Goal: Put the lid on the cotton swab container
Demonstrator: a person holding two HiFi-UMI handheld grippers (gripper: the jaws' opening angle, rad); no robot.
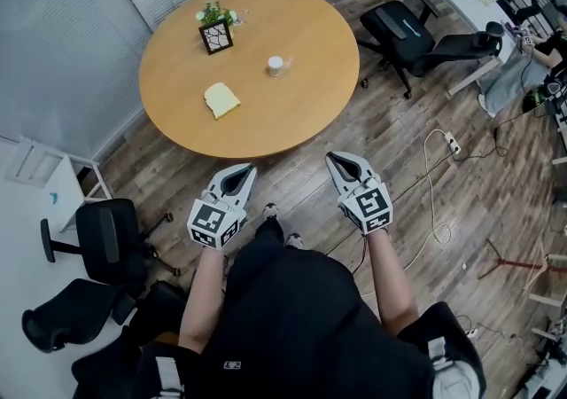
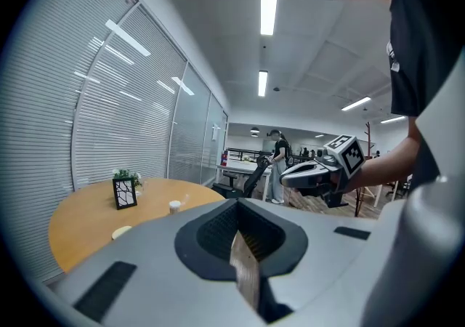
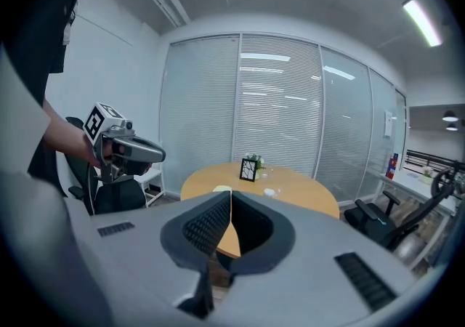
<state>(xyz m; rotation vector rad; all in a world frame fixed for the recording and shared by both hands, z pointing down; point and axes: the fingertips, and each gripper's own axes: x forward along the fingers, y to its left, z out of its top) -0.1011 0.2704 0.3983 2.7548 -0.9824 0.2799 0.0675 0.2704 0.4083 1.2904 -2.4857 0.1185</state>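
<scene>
Both claws are held in the air in front of the person, well apart from the round table [image 1: 292, 127], and nothing is touched yet. The left gripper [image 1: 244, 172] is seen with its jaws pressed together and with nothing between them; the right gripper [image 1: 341, 163] is closed in the same way and is also empty. The cotton swab container [image 1: 275, 65] is found far ahead of both claws, on the table, a little to the right of the left claw's line and to the left of the right claw's line, so that it lies nearly between them. It is a small pot and its long axis is upright. A pale yellow flat piece [image 1: 221, 100] lies straight ahead of the left claw and nearer to it than the container is; it may be the lid, but this cannot be told for sure. A small plant [image 1: 215, 32] stands behind it. It is judged that the table must be approached first, and that the flat piece is reached more easily by the left claw.
</scene>
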